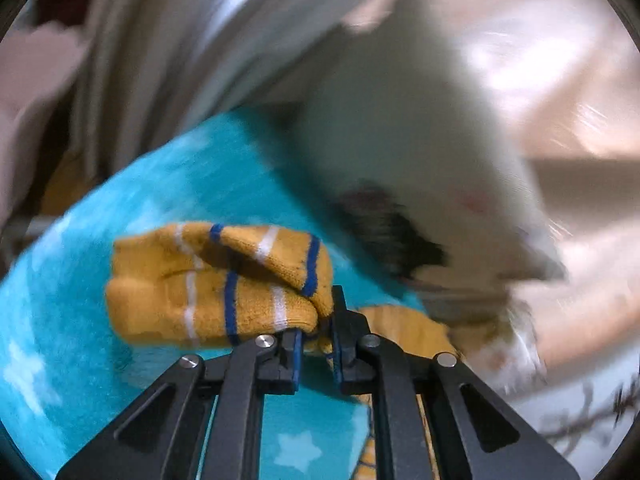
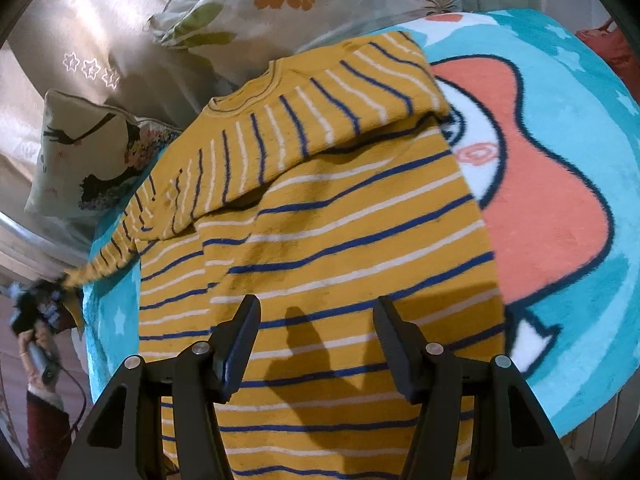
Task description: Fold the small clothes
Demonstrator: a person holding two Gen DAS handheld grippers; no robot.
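A small mustard-yellow sweater [image 2: 320,216] with blue and white stripes lies on a turquoise cartoon blanket [image 2: 580,184]. One sleeve is folded across its chest. My right gripper [image 2: 316,320] is open and empty, hovering just above the sweater's lower body. My left gripper [image 1: 316,332] is shut on the cuff of the other sleeve [image 1: 224,284] and holds it bunched above the blanket [image 1: 120,240]. In the right wrist view the left gripper [image 2: 40,312] shows at the far left, pulling that sleeve [image 2: 120,248] outward.
Floral pillows [image 2: 256,4] and a printed cushion [image 2: 80,160] lie behind the sweater's collar. The left wrist view is motion-blurred, with the white cushion [image 1: 420,140] and beige bedding [image 1: 560,80] beyond the blanket. The blanket's edge falls away at the right [image 2: 592,380].
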